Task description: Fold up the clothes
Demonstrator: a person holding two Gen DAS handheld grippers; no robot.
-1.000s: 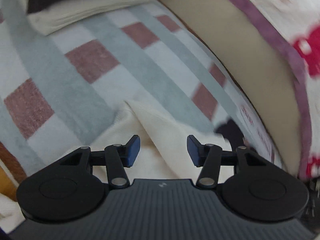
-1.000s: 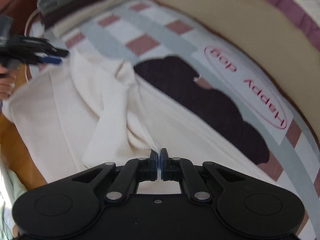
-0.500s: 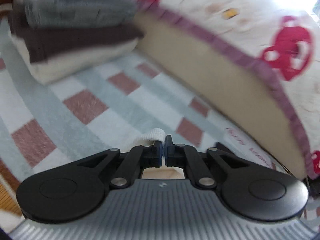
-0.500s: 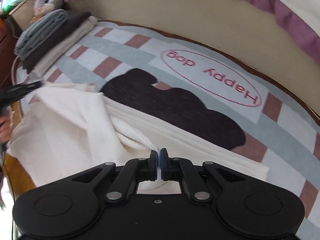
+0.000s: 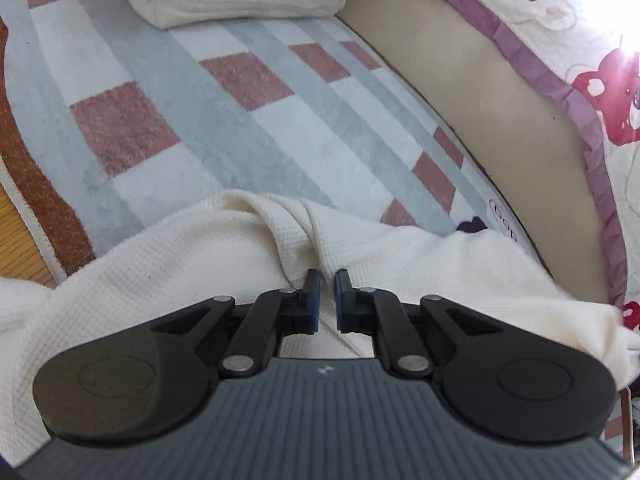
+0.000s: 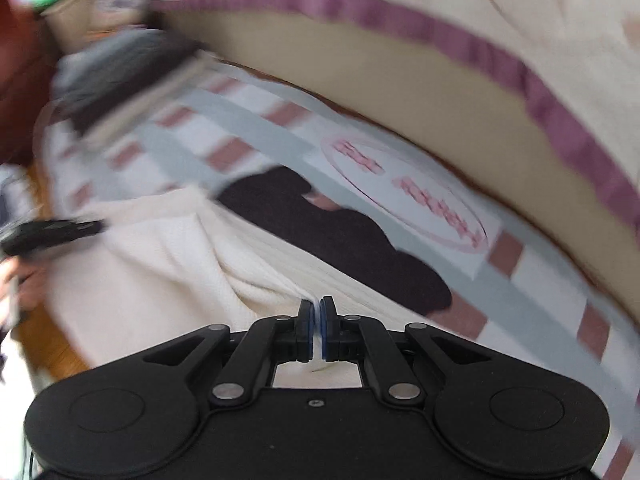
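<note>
A cream waffle-knit garment (image 5: 200, 256) lies spread on a checked rug (image 5: 168, 80); it also shows in the right wrist view (image 6: 160, 248). My left gripper (image 5: 324, 280) sits low over the cloth, its jaws a narrow gap apart with a fold of the garment between them. My right gripper (image 6: 317, 310) is shut on another edge of the garment, pulling it into pleats. The left gripper also shows at the far left of the blurred right wrist view (image 6: 52, 232).
A stack of folded clothes (image 5: 240, 0) sits at the rug's far end, cream piece under a dark brown one. A bed side with a beige panel (image 5: 500, 92) and purple-trimmed quilt (image 5: 560, 32) runs along the right. Wooden floor (image 5: 16, 216) borders the rug's left edge.
The left gripper, open a second ago, closed on the cloth, then came down low with it over the rug. The right gripper stayed shut on the garment and swung, blurring its view.
</note>
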